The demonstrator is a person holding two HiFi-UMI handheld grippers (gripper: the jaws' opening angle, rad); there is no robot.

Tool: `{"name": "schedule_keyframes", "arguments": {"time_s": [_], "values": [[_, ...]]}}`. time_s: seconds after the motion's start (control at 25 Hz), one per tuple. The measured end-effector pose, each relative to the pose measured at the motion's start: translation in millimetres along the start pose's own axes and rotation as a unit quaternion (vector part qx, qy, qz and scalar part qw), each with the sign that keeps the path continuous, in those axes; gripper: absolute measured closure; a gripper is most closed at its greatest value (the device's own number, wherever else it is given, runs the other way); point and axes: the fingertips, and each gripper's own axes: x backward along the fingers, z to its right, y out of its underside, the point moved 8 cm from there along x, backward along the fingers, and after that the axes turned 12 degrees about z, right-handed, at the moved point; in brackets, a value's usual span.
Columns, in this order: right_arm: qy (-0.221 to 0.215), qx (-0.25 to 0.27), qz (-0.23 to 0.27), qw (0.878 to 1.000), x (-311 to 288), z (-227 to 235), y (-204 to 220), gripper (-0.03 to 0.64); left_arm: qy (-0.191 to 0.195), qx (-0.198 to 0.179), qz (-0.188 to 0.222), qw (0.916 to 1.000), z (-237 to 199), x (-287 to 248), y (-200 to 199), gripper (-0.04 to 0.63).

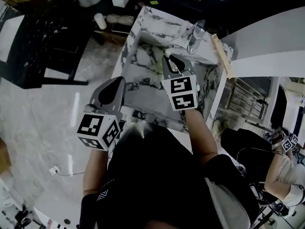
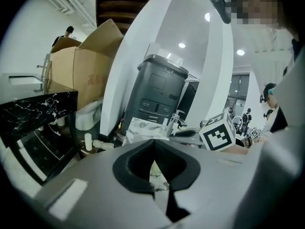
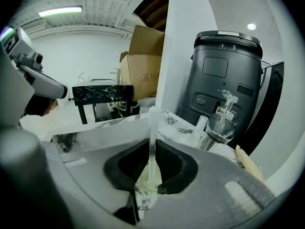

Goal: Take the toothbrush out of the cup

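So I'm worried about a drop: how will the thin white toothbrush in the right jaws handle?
The toothbrush looks thin and light, likely easy to lift. Its smooth handle is pinched on a narrow stretch by the right gripper's jaws, so it might swivel or slip. It stands nearly upright without sagging, so probably stiff.

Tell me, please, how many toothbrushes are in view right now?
1: a white toothbrush stands upright, clamped in the right tool over the marble sink. Others could be hidden from these views.
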Motion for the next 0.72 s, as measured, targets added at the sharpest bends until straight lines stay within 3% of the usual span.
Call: {"name": "schedule_keyframes", "arguments": {"time_s": [0.72], "values": [[-0.005, 0.011, 0.024, 1.0, 53.2, -33.5, -28.9, 0.571, 0.016, -0.006, 0.022, 0.9996, -6.2, 28.2, -8.5, 0.58]]}}
